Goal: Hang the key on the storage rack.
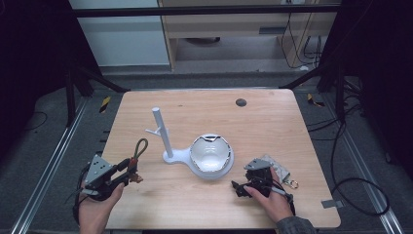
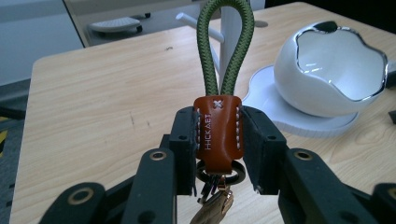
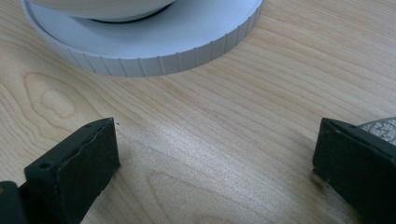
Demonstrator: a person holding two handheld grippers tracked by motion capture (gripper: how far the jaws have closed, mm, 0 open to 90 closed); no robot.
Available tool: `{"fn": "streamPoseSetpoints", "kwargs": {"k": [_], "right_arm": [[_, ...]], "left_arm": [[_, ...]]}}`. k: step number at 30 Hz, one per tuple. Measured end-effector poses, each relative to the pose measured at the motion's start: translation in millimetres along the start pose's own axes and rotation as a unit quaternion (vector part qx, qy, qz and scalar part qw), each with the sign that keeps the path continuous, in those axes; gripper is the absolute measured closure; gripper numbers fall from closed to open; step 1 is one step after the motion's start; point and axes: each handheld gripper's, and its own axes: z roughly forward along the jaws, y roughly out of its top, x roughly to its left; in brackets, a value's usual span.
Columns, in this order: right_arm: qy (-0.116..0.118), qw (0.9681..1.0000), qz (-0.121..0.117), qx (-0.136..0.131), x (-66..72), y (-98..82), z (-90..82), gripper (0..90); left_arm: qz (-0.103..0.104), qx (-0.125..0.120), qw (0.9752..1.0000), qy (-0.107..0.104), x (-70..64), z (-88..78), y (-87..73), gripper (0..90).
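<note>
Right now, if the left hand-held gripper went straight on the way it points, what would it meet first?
Probably the white stand's post: the left hand-held gripper, shut on the keychain, points at it, though depth is unclear.

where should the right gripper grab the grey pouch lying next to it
Judging by the high view, take the grey pouch across its flat fabric body, coming from above with open jaws. It lies flat on the table, and its metal ring looks too small to pinch. The right gripper stands open beside it.
</note>
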Motion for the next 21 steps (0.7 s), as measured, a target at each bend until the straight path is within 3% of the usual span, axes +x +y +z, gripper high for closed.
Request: {"fn": "streamPoseSetpoints", "kwargs": {"k": [11, 21], "right_arm": [[0.000, 1.0000, 0.000, 0.000, 0.0, 0.0, 0.0, 0.4], [0.000, 1.0000, 0.000, 0.000, 0.0, 0.0, 0.0, 0.4]], "left_arm": [[-0.004, -0.032, 0.9993, -0.017, -6.9, -6.8, 4.0, 66.3], [0.007, -0.045, 0.9987, -0.024, -13.8, -7.0, 13.6, 66.2]]}}
